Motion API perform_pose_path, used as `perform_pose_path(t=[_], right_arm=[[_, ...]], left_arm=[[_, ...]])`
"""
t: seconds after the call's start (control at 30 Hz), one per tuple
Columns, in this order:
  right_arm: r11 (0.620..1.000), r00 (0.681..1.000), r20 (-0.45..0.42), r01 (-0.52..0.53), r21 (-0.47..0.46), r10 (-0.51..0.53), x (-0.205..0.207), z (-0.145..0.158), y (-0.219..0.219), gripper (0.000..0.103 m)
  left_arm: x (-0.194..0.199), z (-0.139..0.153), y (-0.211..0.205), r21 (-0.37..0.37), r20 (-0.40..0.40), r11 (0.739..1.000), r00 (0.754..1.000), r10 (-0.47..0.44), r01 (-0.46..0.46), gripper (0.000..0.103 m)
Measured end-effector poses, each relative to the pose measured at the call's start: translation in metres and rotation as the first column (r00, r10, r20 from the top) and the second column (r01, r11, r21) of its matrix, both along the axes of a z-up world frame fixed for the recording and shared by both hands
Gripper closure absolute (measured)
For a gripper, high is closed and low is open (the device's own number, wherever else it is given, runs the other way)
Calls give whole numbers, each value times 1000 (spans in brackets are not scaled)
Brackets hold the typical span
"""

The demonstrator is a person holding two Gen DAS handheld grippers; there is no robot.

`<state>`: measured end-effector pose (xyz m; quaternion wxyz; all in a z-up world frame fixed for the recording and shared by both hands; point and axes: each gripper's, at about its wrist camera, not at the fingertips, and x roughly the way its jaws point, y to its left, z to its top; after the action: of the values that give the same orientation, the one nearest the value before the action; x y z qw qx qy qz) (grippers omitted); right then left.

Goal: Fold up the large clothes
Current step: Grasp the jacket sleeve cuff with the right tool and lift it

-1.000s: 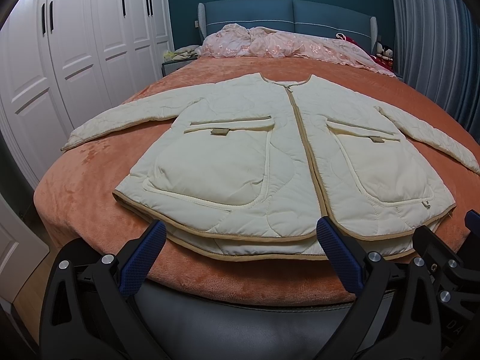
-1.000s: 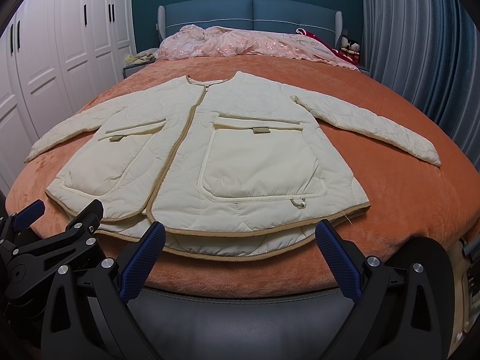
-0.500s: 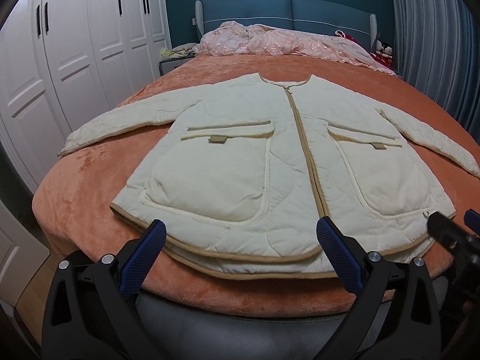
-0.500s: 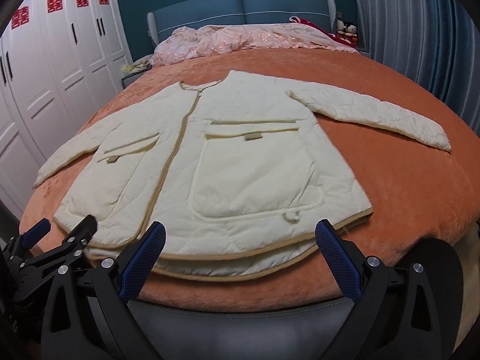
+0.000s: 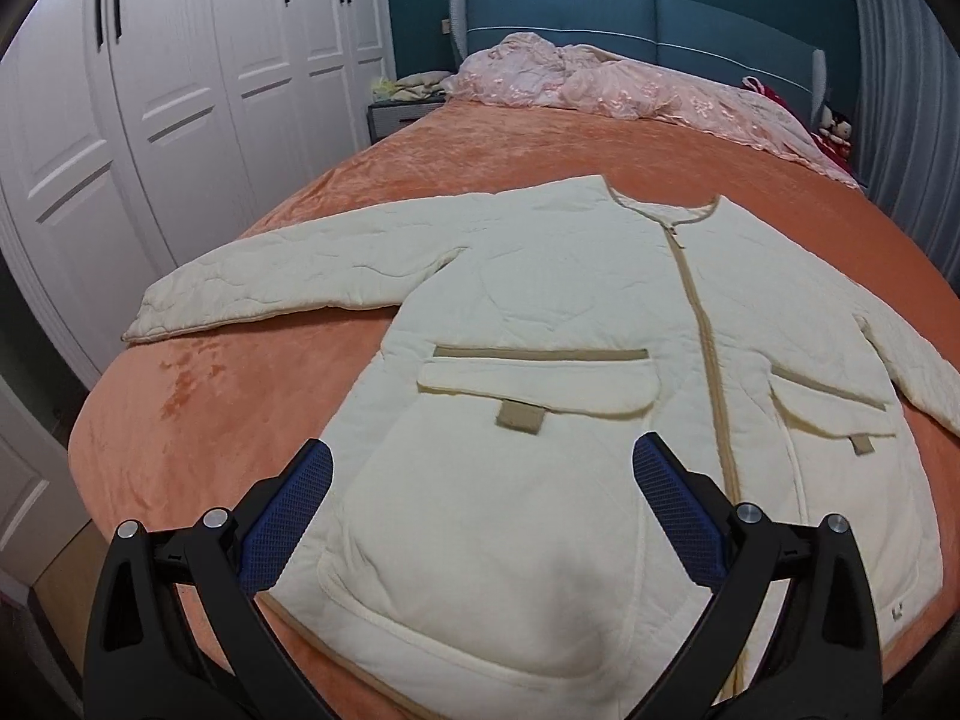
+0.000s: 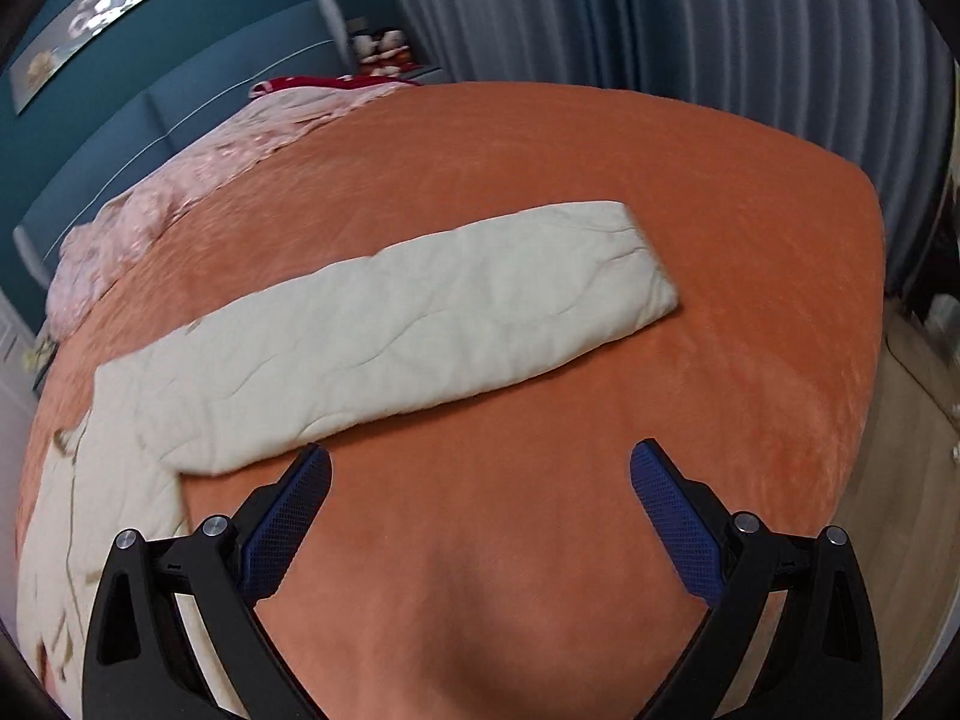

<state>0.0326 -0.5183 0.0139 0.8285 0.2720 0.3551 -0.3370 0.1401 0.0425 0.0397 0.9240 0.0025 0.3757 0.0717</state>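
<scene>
**A:** What lies around your left gripper, nearest first?

**B:** Right beneath it you have the cream quilted jacket, spread front-up on the orange bedspread. Your blue pads frame the near flap pocket with its tan tab. The tan zip band runs up to the round neckline. One sleeve stretches out flat toward the white wardrobe doors. Beyond the collar, a crumpled pink quilt lies against the blue headboard. Nothing stands between your gripper and the cloth.

**A:** How is that gripper posed?

**B:** You hold it over the lower front of the jacket, tilted down toward the cloth, jaws spread wide and gripping nothing. Whether the pads touch the fabric, I cannot tell.

**A:** And your right gripper?

**B:** It hangs over bare orange bedspread, also spread wide and empty. Just ahead of its left pad lies the jacket's other sleeve, stretched flat across the bed, its cuff pointing toward the grey-blue curtains. The jacket body sits at the left edge of that view, blurred. Farther off you see the pink quilt, the blue headboard and small plush toys near the curtain. Wooden floor shows past the bed's right side.
</scene>
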Motion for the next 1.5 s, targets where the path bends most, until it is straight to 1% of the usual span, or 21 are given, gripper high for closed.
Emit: perform_pose_path(t=[0.2, 0.27, 0.33, 0.4, 0.47, 0.5, 0.53, 0.6, 0.67, 0.7, 0.8, 0.87, 0.93, 1.1, 1.2, 1.27, 1.3, 1.33, 1.37, 1.43, 1.5], right_arm=[[965, 969, -13, 245, 93, -245, -6, -32, -79, 9], [953, 961, -15, 277, 123, -277, 0, -39, -90, 14], [950, 956, -13, 294, 105, -295, 10, -40, -100, 19], [959, 964, 11, 262, 112, -265, 26, -39, -103, 38], [964, 972, 9, 231, 130, -234, 49, -37, -107, 77], [968, 977, 18, 209, 138, -214, 61, -33, -107, 88], [971, 979, 36, 192, 140, -199, 73, -25, -104, 92], [985, 982, 138, 109, 136, -127, 94, 4, -84, 93], [997, 975, 223, -39, 63, 24, 130, 44, -43, 93], [992, 960, 254, -128, 16, 120, 149, 64, -17, 93], [911, 861, 298, -395, -120, 412, 203, 109, 79, 93], [820, 764, 299, -547, -169, 571, 234, 121, 149, 93], [730, 673, 294, -660, -175, 679, 256, 118, 211, 93], [529, 491, 257, -842, -106, 832, 289, 74, 331, 92], [415, 395, 227, -909, -46, 890, 289, 47, 377, 81], [377, 360, 231, -926, -32, 904, 281, 41, 392, 68], [380, 360, 248, -924, -38, 899, 272, 43, 397, 64], [400, 375, 262, -915, -47, 889, 264, 45, 391, 52], [438, 408, 274, -897, -55, 871, 256, 46, 380, 44], [516, 482, 305, -856, -38, 821, 235, 42, 363, 41], [599, 575, 299, -801, 16, 761, 223, 30, 322, 41]], left_arm=[[34, -18, 25, 34, -51, 994, 993, 102, -101, 5], [41, -25, 35, 15, -75, 992, 989, 125, -124, 5], [45, -33, 41, 2, -100, 990, 985, 141, -141, 5], [47, -39, 45, 3, -112, 989, 982, 150, -150, 5], [48, -43, 48, 8, -115, 988, 982, 152, -153, 5], [49, -43, 49, 6, -117, 988, 981, 153, -153, 5], [49, -43, 50, 2, -118, 988, 981, 154, -155, 5], [51, -42, 54, -10, -113, 988, 981, 155, -157, 5], [53, -39, 56, -15, -105, 988, 983, 154, -156, 5], [54, -37, 56, -16, -101, 988, 983, 152, -154, 5], [59, -32, 57, -17, -94, 989, 985, 146, -148, 5], [62, -30, 59, -34, -94, 989, 986, 140, -144, 5], [63, -28, 60, -51, -91, 989, 986, 137, -142, 5], [70, -26, 67, -94, -98, 988, 988, 116, -125, 5], [76, -25, 73, -158, -104, 982, 991, 87, -103, 5], [82, -23, 76, -228, -106, 970, 992, 66, -89, 5], [85, -22, 78, -265, -101, 961, 993, 57, -82, 5], [89, -20, 78, -300, -95, 951, 994, 49, -76, 5], [94, -19, 78, -329, -91, 942, 995, 42, -70, 5], [108, -20, 74, -376, -94, 925, 995, 24, -58, 5], [125, -24, 68, -428, -110, 902, 994, 4, -51, 5]])
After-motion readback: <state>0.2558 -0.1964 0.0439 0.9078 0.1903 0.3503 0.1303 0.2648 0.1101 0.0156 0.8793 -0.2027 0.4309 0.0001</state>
